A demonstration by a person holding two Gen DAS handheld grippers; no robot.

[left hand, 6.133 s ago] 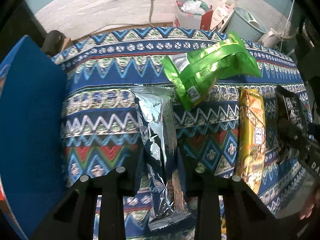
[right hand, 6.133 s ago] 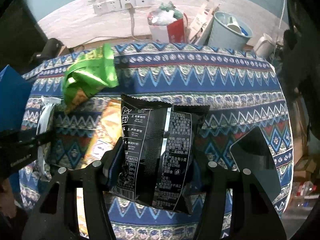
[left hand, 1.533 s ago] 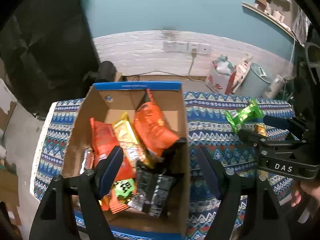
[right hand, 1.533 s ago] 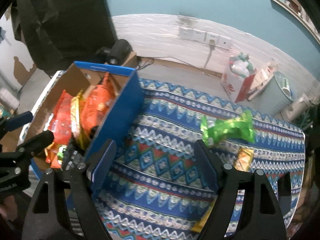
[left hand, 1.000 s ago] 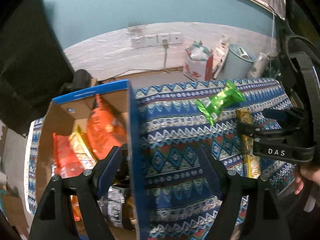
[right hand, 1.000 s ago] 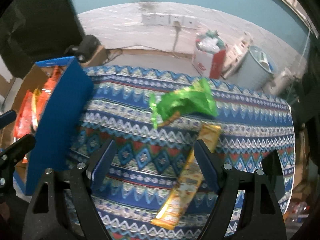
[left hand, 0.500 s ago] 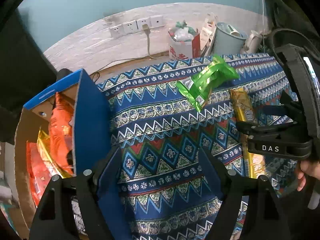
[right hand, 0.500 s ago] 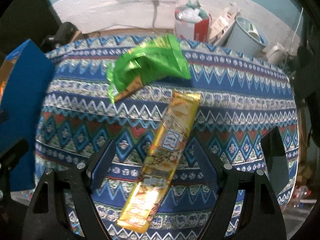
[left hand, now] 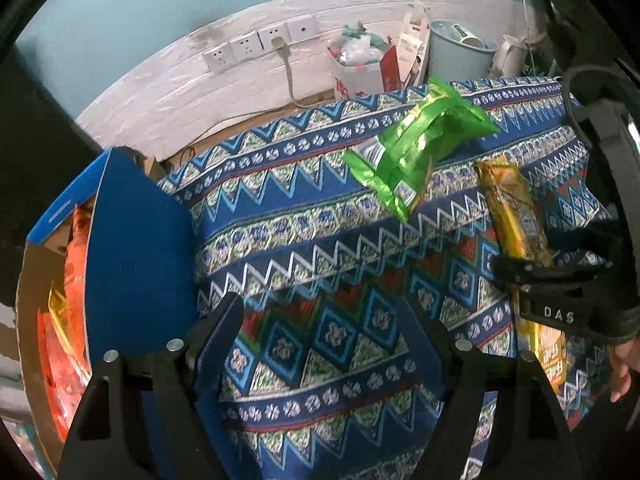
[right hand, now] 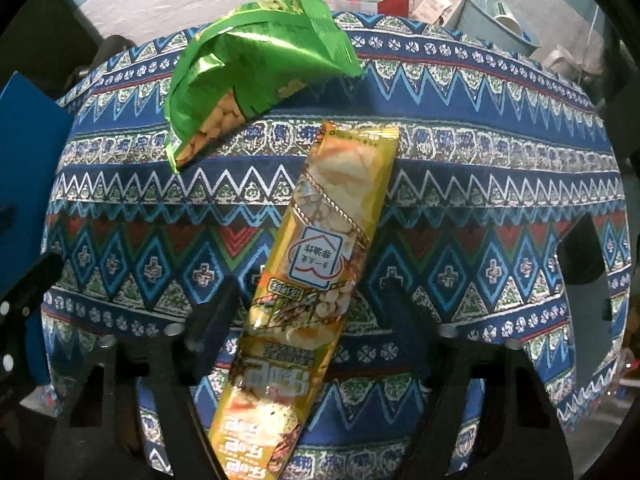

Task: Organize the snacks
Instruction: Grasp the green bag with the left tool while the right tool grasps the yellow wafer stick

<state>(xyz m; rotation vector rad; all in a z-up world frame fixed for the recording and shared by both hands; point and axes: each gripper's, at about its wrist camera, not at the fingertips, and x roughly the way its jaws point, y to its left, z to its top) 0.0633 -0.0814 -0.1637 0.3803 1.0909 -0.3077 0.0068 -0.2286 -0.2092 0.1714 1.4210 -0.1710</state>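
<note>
A long yellow snack pack (right hand: 316, 276) lies lengthwise on the patterned tablecloth, between the open fingers of my right gripper (right hand: 308, 320), which hangs just over its middle. It also shows in the left wrist view (left hand: 516, 220). A green snack bag (right hand: 256, 76) lies beyond it; it is seen too in the left wrist view (left hand: 416, 152). My left gripper (left hand: 320, 320) is open and empty over the cloth, next to the blue cardboard box (left hand: 132, 248) holding orange and yellow snack bags (left hand: 72, 264).
The patterned tablecloth (left hand: 304, 240) covers a small table. Behind it on the floor stand a red-and-white bag (left hand: 360, 68) and a pale blue bin (left hand: 460, 48). A wall socket strip (left hand: 260, 44) is on the far wall. The right gripper body (left hand: 568, 292) shows at the right.
Both grippers let go of their earlier packs at the box and swung right, back over the table. The right gripper has come down over the yellow pack.
</note>
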